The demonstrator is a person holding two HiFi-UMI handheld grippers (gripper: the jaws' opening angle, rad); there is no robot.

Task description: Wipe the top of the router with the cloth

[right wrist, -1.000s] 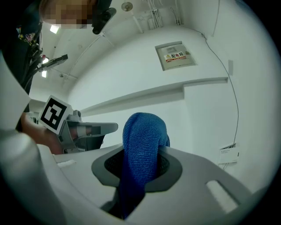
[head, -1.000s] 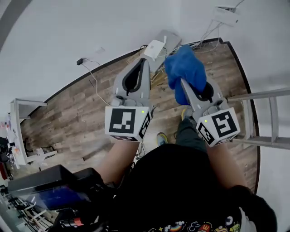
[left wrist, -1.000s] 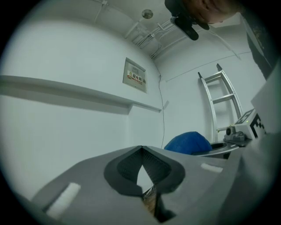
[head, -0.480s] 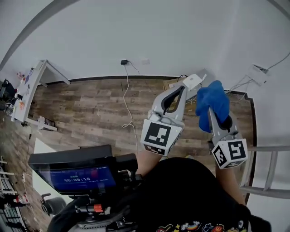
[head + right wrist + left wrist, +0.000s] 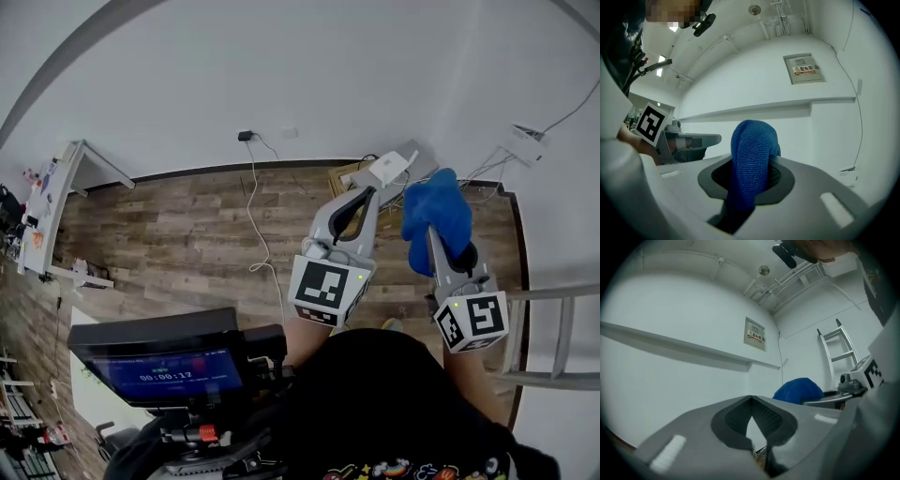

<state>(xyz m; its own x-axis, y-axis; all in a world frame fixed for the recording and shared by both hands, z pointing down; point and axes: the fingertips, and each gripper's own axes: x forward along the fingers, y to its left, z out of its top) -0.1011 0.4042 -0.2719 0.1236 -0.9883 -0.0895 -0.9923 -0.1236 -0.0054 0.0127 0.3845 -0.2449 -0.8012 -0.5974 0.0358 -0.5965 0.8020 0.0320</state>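
A small white router [image 5: 392, 167] lies on a grey box by the wall's foot, just beyond both grippers in the head view. My right gripper [image 5: 432, 228] is shut on a blue cloth [image 5: 436, 214], which bunches up over its fingertips. The cloth [image 5: 751, 161] stands out of the jaws in the right gripper view and shows as a blue lump [image 5: 799, 390] in the left gripper view. My left gripper [image 5: 369, 191] is shut with nothing in it; its pads meet at the tip [image 5: 751, 398]. Both grippers are held in the air, side by side, apart from the router.
A ladder [image 5: 553, 337] stands at the right. A black cable runs from a wall plug [image 5: 246, 137] across the wood floor. A device with a blue screen [image 5: 159, 370] hangs below my chest. A white desk [image 5: 56, 187] sits far left. Another white box with cables [image 5: 518, 142] is on the wall.
The head view swung from a tilted look at the floor to a level one, bringing the screen device into sight. Both grippers stay side by side, the right one still holding the cloth.
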